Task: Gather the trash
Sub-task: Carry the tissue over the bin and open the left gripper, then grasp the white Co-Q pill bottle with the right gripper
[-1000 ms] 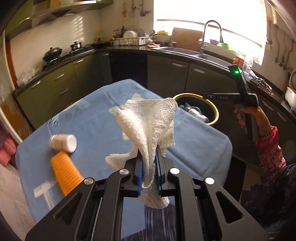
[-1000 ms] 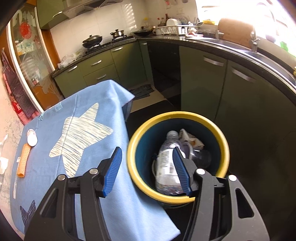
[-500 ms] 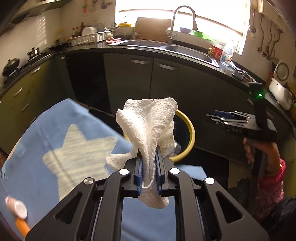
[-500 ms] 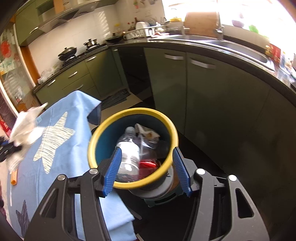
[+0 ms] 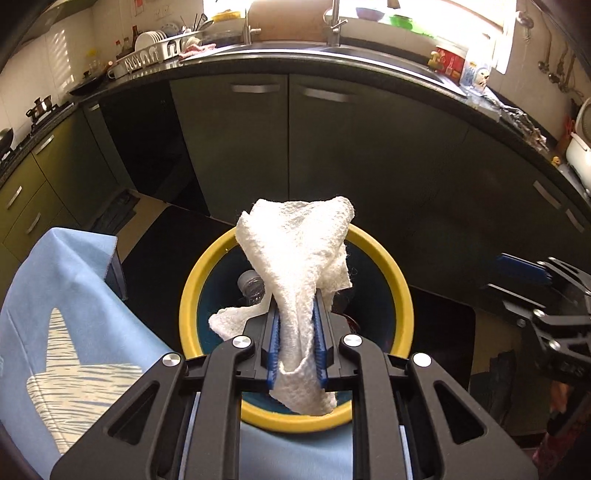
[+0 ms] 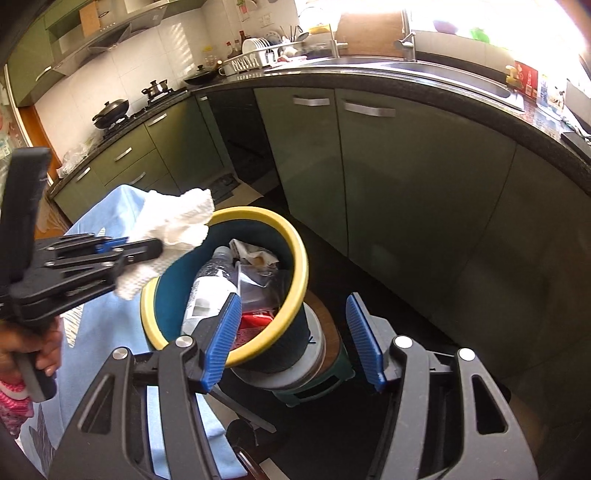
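While the left wrist view hides the hand (image 6: 27,354), the right shows it tilting the left gripper (image 5: 297,332), jaws just easing, paper towel (image 5: 299,258) between them, over the bin (image 5: 402,295); right gripper (image 6: 291,332) gapes empty.

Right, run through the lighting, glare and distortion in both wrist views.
Left wrist view: the window behind the sink is blown out, the cabinets below sit in deep shade, and the paper towel looks bright. The fisheye bends the countertop into an arc. Right wrist view: glare washes out the top right corner, the floor beside the bin is nearly black, and the edges are bowed.
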